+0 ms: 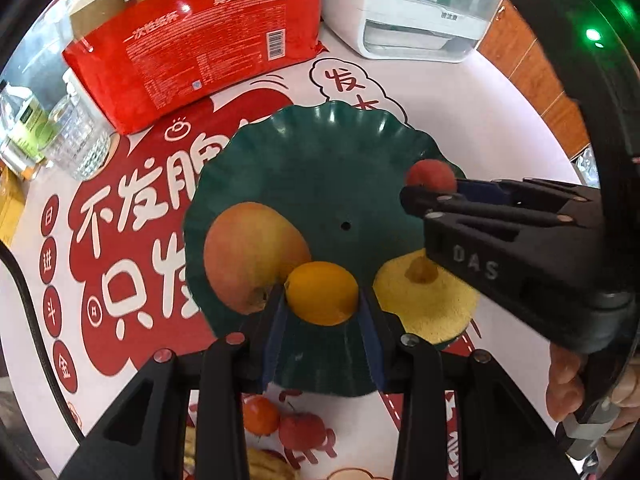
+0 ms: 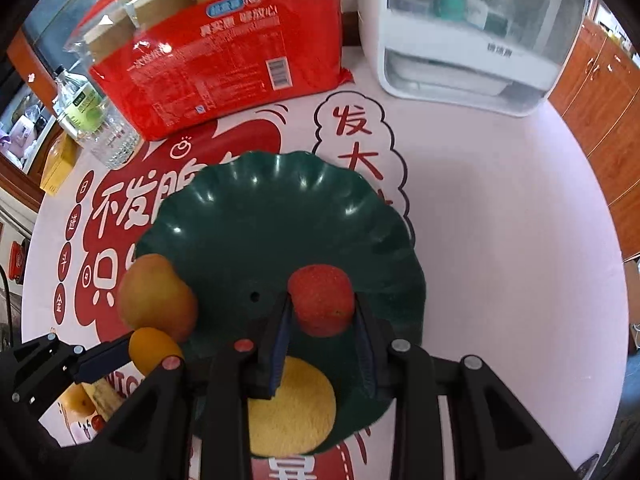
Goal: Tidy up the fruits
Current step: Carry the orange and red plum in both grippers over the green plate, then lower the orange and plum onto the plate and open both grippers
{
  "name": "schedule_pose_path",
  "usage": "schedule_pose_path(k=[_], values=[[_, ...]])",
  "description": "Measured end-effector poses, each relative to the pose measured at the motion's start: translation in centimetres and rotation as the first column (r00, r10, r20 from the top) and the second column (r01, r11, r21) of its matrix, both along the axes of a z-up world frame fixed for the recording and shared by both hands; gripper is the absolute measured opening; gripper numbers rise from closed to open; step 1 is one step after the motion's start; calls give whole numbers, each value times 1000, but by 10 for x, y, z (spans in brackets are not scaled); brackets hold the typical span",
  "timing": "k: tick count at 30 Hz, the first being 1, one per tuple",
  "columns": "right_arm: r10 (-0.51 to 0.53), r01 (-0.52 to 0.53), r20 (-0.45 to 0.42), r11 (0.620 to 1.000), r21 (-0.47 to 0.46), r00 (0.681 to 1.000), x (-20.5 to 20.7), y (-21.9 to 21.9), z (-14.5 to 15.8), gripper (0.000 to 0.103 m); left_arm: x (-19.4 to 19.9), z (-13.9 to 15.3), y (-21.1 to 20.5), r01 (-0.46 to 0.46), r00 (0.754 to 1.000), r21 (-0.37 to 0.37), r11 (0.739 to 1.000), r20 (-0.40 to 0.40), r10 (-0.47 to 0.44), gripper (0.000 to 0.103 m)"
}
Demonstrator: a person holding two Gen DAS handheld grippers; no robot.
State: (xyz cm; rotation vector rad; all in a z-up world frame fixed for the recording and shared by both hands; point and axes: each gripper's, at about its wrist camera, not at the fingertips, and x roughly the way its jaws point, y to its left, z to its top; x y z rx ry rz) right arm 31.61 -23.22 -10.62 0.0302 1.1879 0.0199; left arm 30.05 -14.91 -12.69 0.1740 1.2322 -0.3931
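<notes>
Over the green scalloped plate [image 1: 320, 152] near the surface's middle, the left tongs [image 1: 322, 300] clamp a small orange fruit [image 1: 322, 298], and the right tongs [image 2: 322, 308], marked "DAS", clamp a red one [image 2: 322, 300]. On the plate lie a reddish apple [image 1: 252, 254] and a yellow pear [image 1: 428, 308]. Behind it a red package [image 1: 200, 40] carries Chinese print, blurred; the cloth's [image 2: 500, 220] characters include "发大".
</notes>
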Motion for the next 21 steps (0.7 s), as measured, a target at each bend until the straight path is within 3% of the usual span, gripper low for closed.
schedule_pose_path(k=[13,16,18,21], values=[[40,-41,-40,999,-8,998,3,14,-25,31,3,-12,-5,13,1000,-24,1000,-28,-13,36],[47,-47,-51,999,7,998,2,15,-27,31,1,-9,-4,3,1000,-16,1000,-12,-3,49],[50,-50,-43,999,9,998,-1,16,-25,33,0,-6,-2,-5,1000,-10,1000,-1,5,65],[51,-51,-29,999,16,998,-3,16,-21,36,-2,-2,1,-15,1000,-37,999,-8,14,74]])
